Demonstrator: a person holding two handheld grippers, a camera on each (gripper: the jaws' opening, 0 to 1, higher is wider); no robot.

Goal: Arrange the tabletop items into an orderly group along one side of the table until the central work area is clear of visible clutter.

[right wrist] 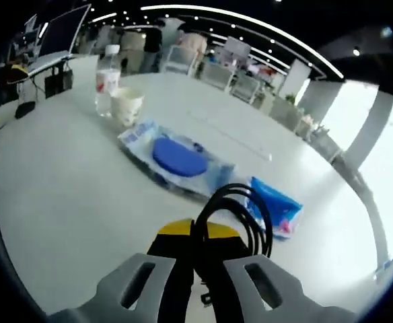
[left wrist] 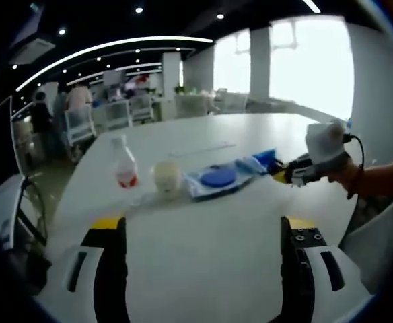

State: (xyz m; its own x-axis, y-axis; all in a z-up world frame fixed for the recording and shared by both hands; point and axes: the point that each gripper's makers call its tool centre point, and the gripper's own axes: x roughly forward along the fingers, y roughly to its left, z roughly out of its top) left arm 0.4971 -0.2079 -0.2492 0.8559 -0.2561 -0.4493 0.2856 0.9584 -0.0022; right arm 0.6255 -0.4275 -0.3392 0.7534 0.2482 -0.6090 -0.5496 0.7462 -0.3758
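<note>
Left gripper (left wrist: pixel 203 235) hovered over the near part of the white table (left wrist: pixel 203 269), jaws wide apart, nothing between them. Right gripper (right wrist: pixel 206 269) had its jaws together, clamped on a coiled black cable (right wrist: pixel 240 208); in the left gripper view it (left wrist: pixel 287 171) came in from the right, held by a hand (left wrist: pixel 348 178).

Items sat in a rough line across the table's middle. Bottle (left wrist: pixel 124 161), clear with a red label and white cap, stood upright at one end. Cup (left wrist: pixel 166 177), off-white, stood just beside it. Next lay a clear bag (left wrist: pixel 217 178) with a blue disc (left wrist: pixel 218 177) inside, flat on the table. A blue packet (right wrist: pixel 274 205) lay past the bag, near the right gripper's tip and partly behind the cable loops. Contact between bag and packet: cannot tell.

Chairs (left wrist: pixel 109 118) and people (left wrist: pixel 75 97) stood beyond the far edge.
</note>
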